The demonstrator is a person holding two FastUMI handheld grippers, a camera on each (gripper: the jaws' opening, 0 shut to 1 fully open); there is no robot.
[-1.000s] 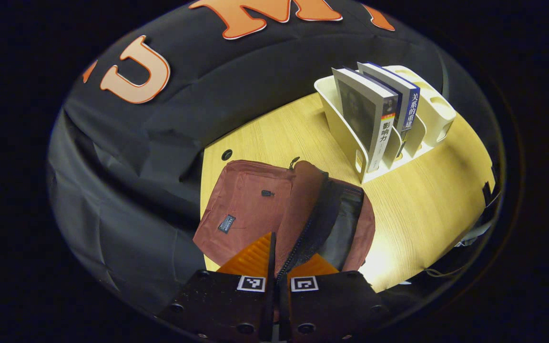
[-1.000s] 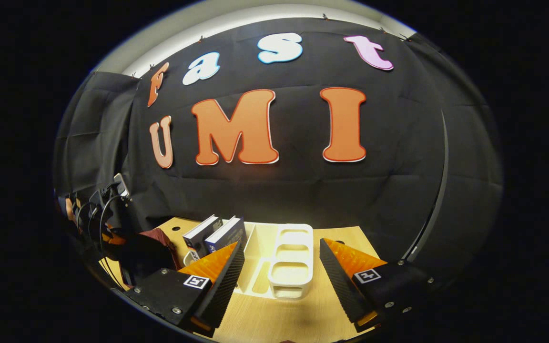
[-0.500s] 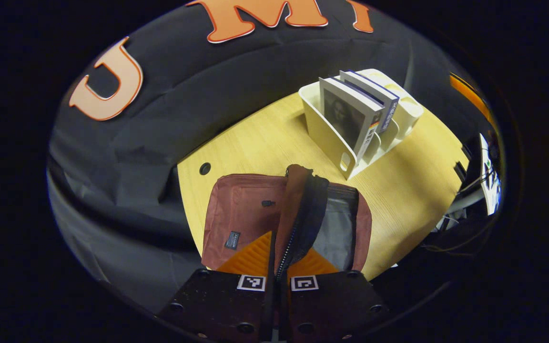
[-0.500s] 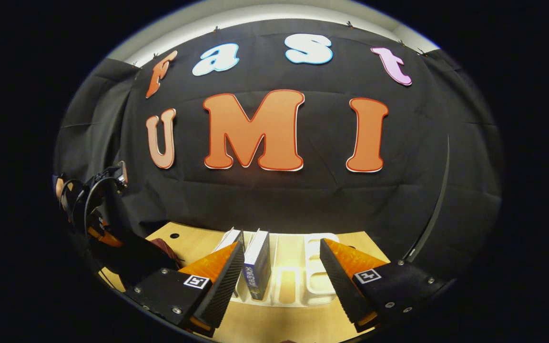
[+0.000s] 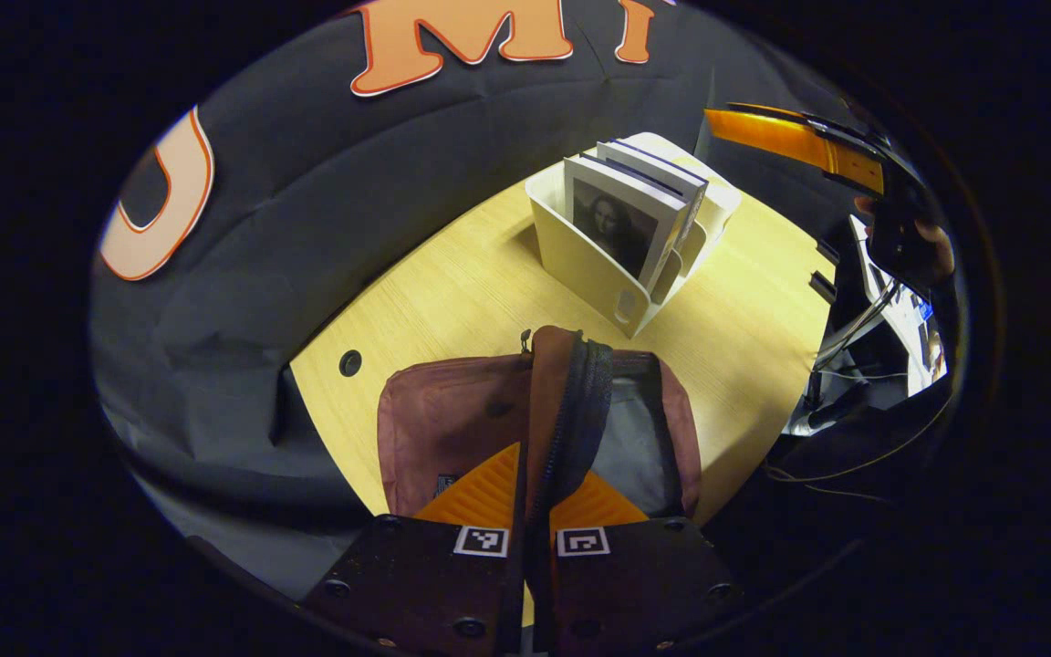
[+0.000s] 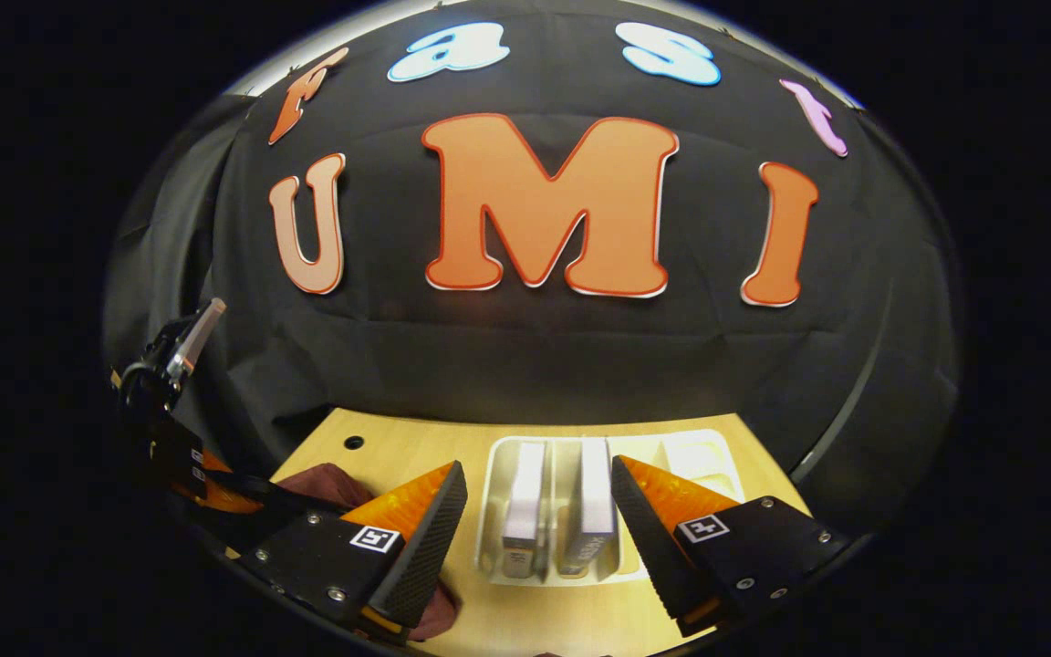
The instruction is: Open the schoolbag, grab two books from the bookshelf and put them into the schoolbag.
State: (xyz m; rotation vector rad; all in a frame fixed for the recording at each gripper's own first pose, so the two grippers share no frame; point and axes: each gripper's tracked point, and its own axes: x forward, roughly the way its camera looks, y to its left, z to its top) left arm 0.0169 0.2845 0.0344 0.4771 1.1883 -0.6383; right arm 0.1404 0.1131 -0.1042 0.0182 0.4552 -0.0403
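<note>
I am looking at a pale wooden table (image 5: 452, 292) with a round cable hole (image 5: 349, 363) near its left edge, black cloth hanging behind it as the booth wall. The reddish-brown schoolbag (image 5: 452, 420) is lying flat at the near side of the table, its main zip open and a grey lining showing inside. My left gripper (image 5: 530, 497) is clenching the raised flap with the zipper (image 5: 571, 411), both fingers pressing on the fabric. Farther off, a white bookshelf (image 5: 589, 269) is standing on the table with two books (image 5: 626, 224) upright in its slots; the nearer cover is showing a portrait.

In the right gripper view, my right gripper (image 6: 535, 511) is hanging released above the bookshelf (image 6: 494, 511), its fingers spread wide with the books (image 6: 525, 497) seen between them from above. A corner of the schoolbag (image 6: 325, 484) is showing at the left.

The small label on the bag's front is mostly hidden behind my left fingers, and I cannot read it. The clutter of cables beyond the table's right edge is too dark to make out.
</note>
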